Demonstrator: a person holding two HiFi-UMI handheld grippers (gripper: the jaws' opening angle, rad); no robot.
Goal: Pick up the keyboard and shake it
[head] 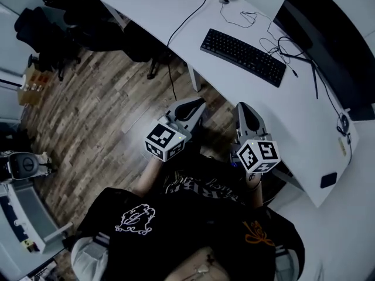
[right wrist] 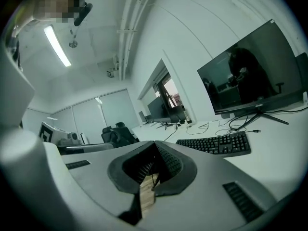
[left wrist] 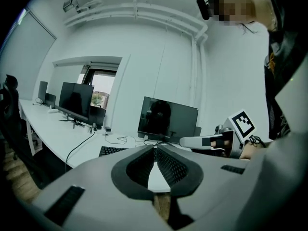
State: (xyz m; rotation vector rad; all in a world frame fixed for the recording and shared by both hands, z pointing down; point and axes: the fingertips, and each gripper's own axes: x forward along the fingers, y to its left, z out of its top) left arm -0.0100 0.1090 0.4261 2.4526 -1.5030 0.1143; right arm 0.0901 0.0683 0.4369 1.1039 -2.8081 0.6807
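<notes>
Flat black keyboard (head: 243, 57); probably plastic

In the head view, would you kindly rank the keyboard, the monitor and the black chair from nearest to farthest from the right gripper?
From the right gripper:
1. Keyboard, on the desk just ahead.
2. Monitor, behind the keyboard, to the right.
3. Chair, far off at the upper left.

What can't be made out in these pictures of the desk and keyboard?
- Head view: the monitor is cut off by the right edge; the small dark item near the desk edge is too small to name.
- Left gripper view: the keyboard is mostly hidden behind the left gripper.
- Key legends: too small everywhere.
</notes>
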